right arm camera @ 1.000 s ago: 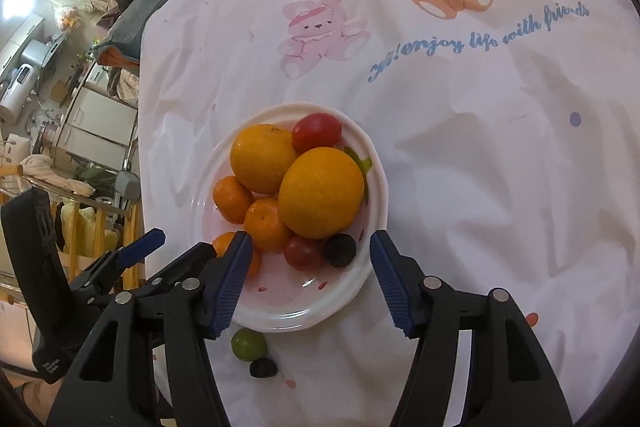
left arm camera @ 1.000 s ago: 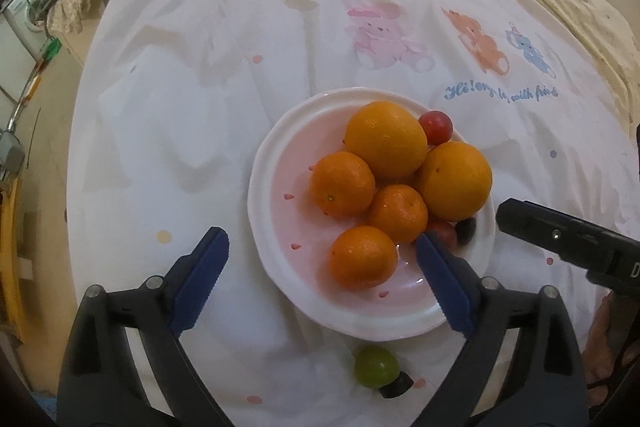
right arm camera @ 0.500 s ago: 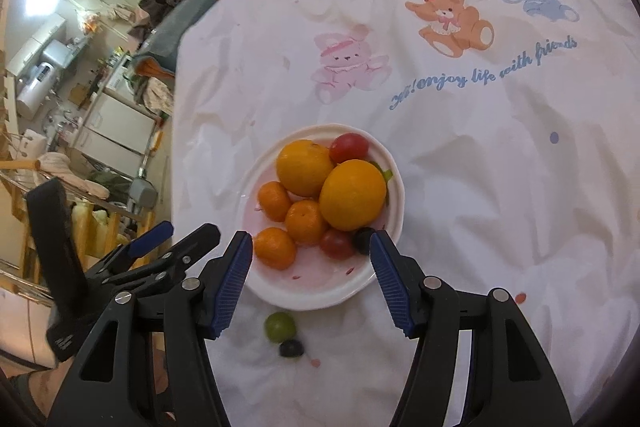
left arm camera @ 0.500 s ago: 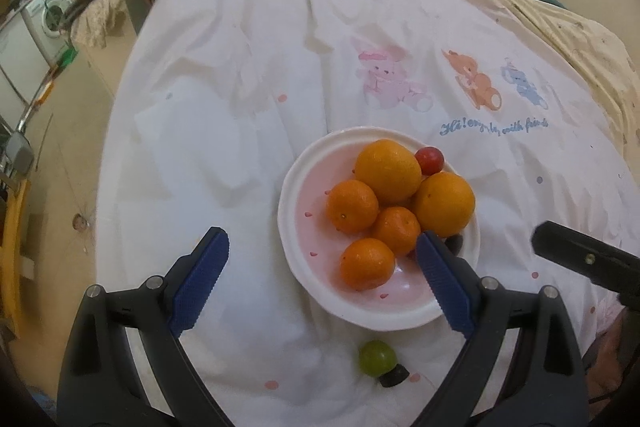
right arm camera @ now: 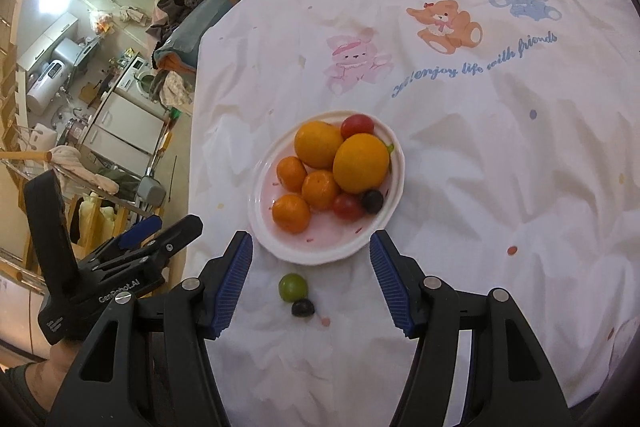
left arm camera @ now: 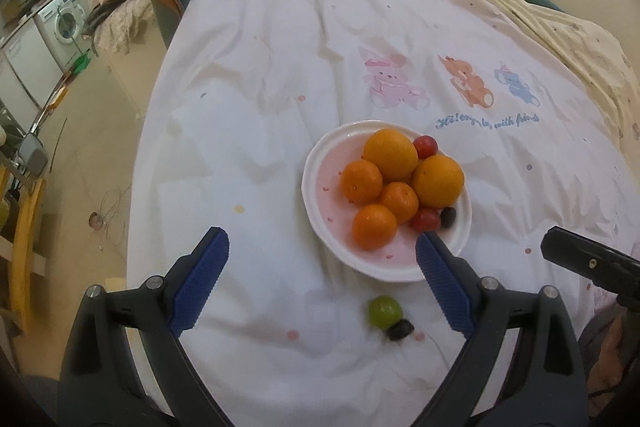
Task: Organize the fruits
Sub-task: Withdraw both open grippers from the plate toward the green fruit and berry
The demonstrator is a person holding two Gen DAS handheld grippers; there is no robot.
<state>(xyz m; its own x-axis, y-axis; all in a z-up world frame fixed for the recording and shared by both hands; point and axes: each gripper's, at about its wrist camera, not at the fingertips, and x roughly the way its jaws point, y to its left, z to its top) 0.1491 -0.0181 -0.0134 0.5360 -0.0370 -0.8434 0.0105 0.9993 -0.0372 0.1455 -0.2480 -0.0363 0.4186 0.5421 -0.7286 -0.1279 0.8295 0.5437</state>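
Blue cursive lettering runs across the white bedsheet (right arm camera: 460, 187) under the printed cartoon animals — it reads "enjoy life with friends" (right arm camera: 476, 65), with a first word too unclear to make out. The left gripper (right arm camera: 160, 227) carries a small white mark on its black body — "GenRobot.AI" (right arm camera: 119, 292).

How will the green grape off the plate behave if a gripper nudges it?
The green grape is round and smooth, so it will probably roll. The wrinkled sheet may slow it. The dark grape touching it would likely shift too.
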